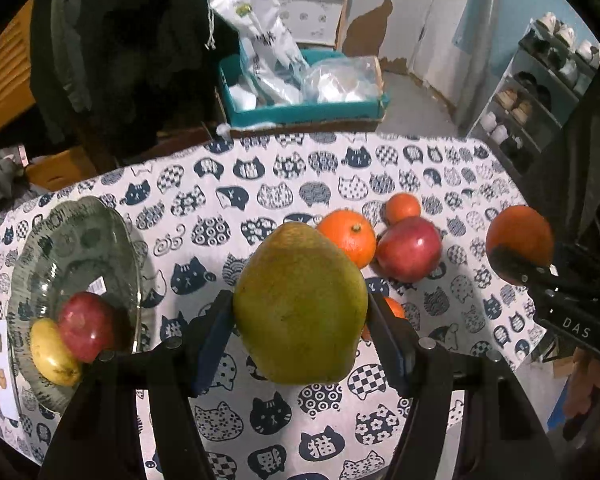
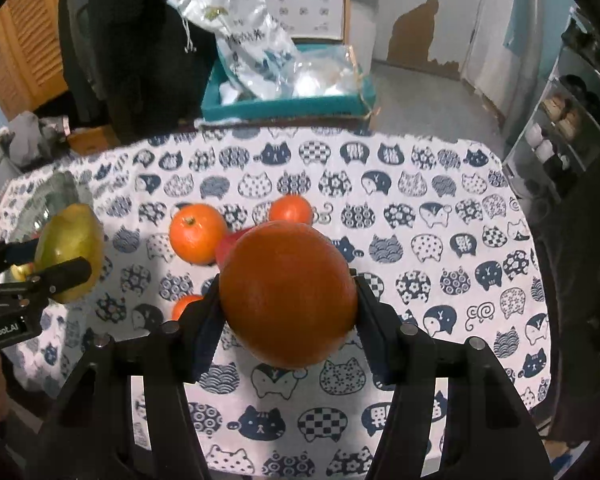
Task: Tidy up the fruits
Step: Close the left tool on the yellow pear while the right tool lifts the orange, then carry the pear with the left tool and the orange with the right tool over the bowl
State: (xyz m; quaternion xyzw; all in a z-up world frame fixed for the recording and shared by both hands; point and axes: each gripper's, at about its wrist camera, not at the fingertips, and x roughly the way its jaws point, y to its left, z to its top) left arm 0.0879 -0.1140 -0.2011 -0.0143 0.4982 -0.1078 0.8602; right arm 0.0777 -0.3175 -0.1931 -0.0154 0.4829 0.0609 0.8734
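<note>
My left gripper [image 1: 300,312] is shut on a large green pear [image 1: 300,304] and holds it above the table; it also shows at the left of the right wrist view [image 2: 70,252]. My right gripper [image 2: 288,300] is shut on a big orange [image 2: 288,292], seen at the right of the left wrist view [image 1: 520,240]. A glass bowl [image 1: 40,248] at the left holds a red apple [image 1: 86,326] and a yellow fruit [image 1: 52,354]. On the cloth lie an orange [image 1: 350,236], a red apple [image 1: 408,248], a small tangerine [image 1: 402,206] and another tangerine [image 1: 394,308], partly hidden.
The table wears a cat-print cloth [image 1: 260,184]. A teal box [image 1: 300,108] with plastic bags stands beyond the far edge. A shoe rack [image 1: 540,92] is at the right. Dark clothing hangs at the back left.
</note>
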